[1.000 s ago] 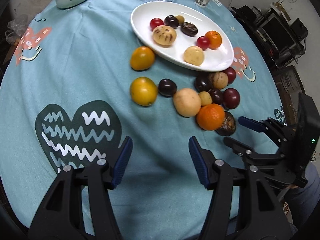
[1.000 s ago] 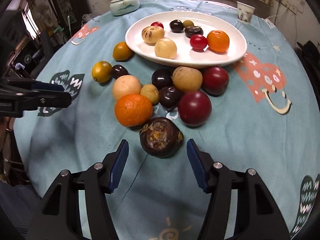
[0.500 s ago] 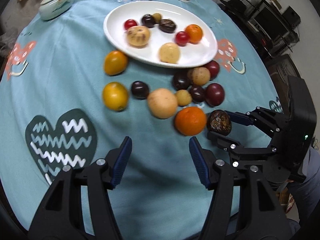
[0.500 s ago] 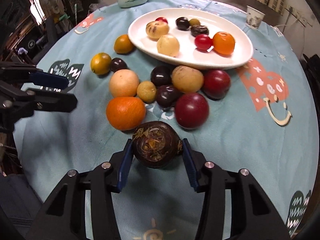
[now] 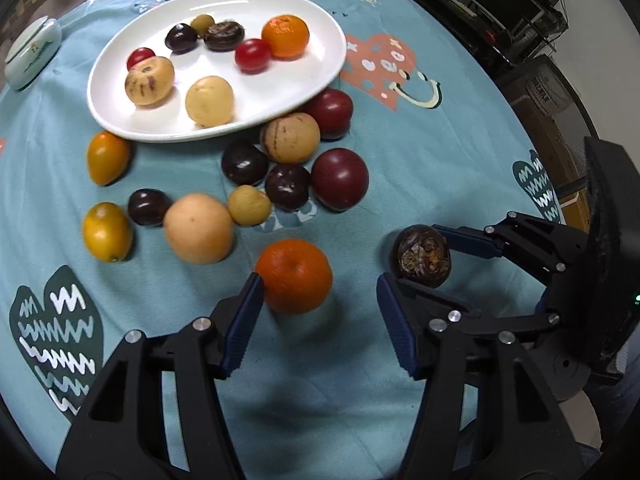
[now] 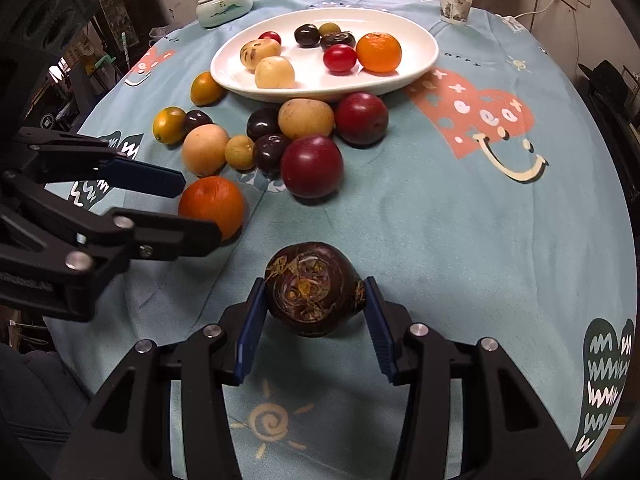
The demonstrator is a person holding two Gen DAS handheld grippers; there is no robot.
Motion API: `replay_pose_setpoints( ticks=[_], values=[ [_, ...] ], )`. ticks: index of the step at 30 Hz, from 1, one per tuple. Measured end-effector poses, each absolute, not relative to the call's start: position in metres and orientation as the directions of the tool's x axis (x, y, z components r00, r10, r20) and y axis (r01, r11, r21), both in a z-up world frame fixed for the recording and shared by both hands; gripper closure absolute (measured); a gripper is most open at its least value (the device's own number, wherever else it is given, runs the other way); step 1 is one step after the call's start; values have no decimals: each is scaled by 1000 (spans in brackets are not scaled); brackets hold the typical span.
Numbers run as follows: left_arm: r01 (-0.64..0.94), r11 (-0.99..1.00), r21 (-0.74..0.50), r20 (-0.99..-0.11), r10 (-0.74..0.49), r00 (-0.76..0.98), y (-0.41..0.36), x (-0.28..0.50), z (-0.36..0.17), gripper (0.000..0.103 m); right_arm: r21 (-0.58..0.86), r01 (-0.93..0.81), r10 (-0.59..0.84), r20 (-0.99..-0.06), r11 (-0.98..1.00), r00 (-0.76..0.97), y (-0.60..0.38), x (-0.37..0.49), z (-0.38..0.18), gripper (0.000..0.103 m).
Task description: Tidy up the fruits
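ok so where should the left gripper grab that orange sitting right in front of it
Across the orange's widest middle, straight on from the near side. It is round and stands clear of the other fruit, and the open left gripper already has one finger beside it, so either flank is free.

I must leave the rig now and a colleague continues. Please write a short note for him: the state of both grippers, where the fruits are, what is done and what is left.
Right gripper: shut on the dark brown water chestnut, held above the cloth, near the table's front.
Left gripper: open, its fingers on both sides of the loose orange, not closed.
Done: seven fruits lie in the white plate, among them an orange and a red cherry tomato.
Left: carry the water chestnut to the plate, grasp the orange, then the fruits on the blue tablecloth below the plate: two red plums, dark plums, tan and yellow ones.
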State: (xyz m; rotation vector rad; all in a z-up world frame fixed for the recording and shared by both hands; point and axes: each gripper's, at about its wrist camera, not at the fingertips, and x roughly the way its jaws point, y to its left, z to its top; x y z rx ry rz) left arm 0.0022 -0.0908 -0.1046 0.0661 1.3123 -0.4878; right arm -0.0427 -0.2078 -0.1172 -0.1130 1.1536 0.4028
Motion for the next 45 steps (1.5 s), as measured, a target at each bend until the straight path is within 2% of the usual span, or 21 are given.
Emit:
replay_pose_setpoints(
  ticks=[15, 19, 23, 33, 45],
  values=[
    [309, 937, -163, -958, -225, 179, -82, 16, -127, 44, 140, -389, 275, -907, 911, 319, -203, -44, -121, 55],
    [277, 948, -154, -966, -204, 161, -74, 17, -135, 61, 138, -385, 273, -907, 912, 321, -203, -45, -121, 55],
    [269, 948, -169, -964, -215, 153, -67, 15, -135, 61, 139, -388, 274, -908, 911, 318, -199, -46, -122, 55],
    [313, 947, -73, -956, -156, 249, -61, -8, -112, 61, 146, -437, 301, -902, 888, 309, -176, -47, -118, 54],
    [263, 965, -18, -942, -104, 318, -20, -24, -95, 62, 161, -493, 333, -899, 855, 283, -134, -54, -116, 54]
  ],
)
